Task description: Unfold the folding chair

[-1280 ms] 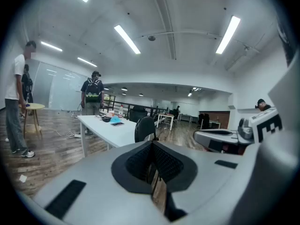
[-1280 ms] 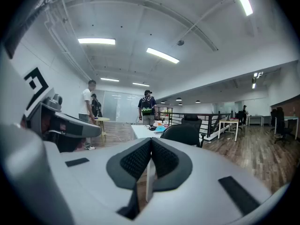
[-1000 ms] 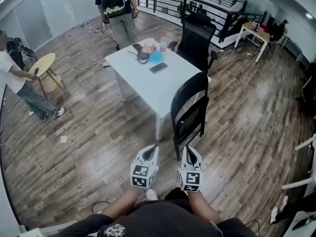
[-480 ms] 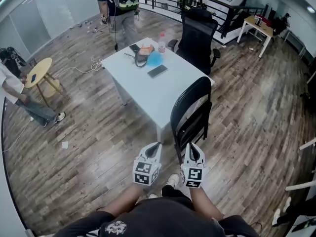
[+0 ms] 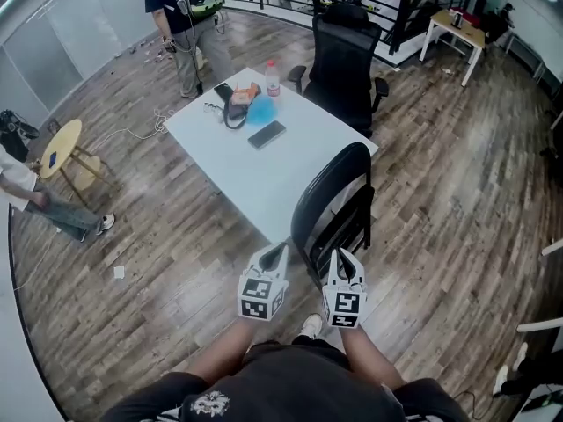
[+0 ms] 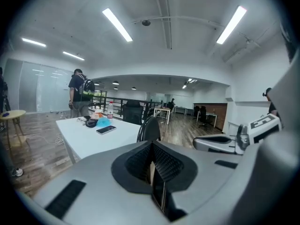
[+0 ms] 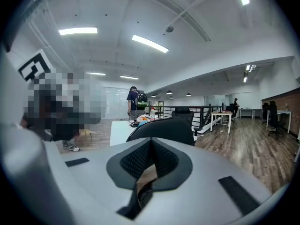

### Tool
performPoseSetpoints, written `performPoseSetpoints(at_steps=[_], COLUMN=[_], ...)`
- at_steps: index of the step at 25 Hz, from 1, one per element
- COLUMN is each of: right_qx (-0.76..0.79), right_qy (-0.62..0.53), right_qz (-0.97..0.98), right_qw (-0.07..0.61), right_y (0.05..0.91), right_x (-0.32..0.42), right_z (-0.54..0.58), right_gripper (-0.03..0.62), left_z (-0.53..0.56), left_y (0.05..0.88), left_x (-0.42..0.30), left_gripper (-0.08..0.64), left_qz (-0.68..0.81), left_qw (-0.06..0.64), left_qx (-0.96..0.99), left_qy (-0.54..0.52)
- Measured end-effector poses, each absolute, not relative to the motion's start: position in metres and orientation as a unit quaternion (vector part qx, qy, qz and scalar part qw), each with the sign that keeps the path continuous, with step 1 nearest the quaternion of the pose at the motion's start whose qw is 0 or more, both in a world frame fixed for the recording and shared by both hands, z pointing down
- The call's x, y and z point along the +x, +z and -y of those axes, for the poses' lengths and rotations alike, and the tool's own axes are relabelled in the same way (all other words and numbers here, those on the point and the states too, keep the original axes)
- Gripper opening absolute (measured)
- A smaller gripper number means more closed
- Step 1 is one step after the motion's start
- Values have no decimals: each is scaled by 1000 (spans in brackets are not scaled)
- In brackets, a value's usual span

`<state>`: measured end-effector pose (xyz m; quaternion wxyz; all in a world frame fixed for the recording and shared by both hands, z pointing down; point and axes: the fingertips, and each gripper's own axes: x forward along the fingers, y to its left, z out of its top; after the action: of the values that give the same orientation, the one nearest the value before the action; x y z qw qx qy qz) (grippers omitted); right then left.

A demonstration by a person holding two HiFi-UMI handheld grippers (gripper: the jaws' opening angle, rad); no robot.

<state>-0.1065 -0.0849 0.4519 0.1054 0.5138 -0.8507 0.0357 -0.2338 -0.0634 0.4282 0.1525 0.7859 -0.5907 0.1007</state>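
Black chair [image 5: 334, 196] stood upright beside the counter [image 5: 255, 178], just ahead of both grippers, whose jaws were closed and empty; the right gripper [image 5: 341, 264] was nearer it than the left gripper [image 5: 273, 258].

the black folding chair [image 5: 345, 211] looks matt, its thin tube frame like painted metal. the white rectangular table [image 5: 264, 172] has a smooth top. the grey-brown plank floor [image 5: 457, 192] looks wooden, with a mild sheen. the left gripper [image 5: 274, 253] and right gripper [image 5: 339, 258] have matt grey plastic shells and ribbed black pads [image 6: 166, 163].
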Motion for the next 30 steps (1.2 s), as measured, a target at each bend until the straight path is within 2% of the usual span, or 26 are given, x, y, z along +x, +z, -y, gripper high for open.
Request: performPoseSetpoints(at_steps=[14, 18, 19, 21, 23, 30], right_qx=[556, 580, 584, 589, 597, 626], right_qy=[63, 93, 102, 124, 147, 231], right_qz=[818, 793, 788, 779, 765, 701], right_qw=[137, 159, 166, 177, 190, 250], right_y=[480, 502, 508, 522, 539, 614], right_x=[-110, -106, -106, -110, -111, -98], right_z=[176, 203, 211, 227, 240, 276], right_gripper=[15, 20, 31, 138, 191, 291], left_z=[187, 219, 228, 244, 257, 292], left_y=[429, 432, 434, 442, 453, 464], left_x=[-233, -225, -224, -224, -224, -206], left_gripper=[12, 159, 191, 231, 251, 256], left_qz=[550, 507, 497, 479, 459, 388], left_qw=[160, 168, 172, 180, 192, 262], left_qx=[807, 828, 831, 836, 840, 858], left_qy=[144, 170, 178, 199, 219, 210])
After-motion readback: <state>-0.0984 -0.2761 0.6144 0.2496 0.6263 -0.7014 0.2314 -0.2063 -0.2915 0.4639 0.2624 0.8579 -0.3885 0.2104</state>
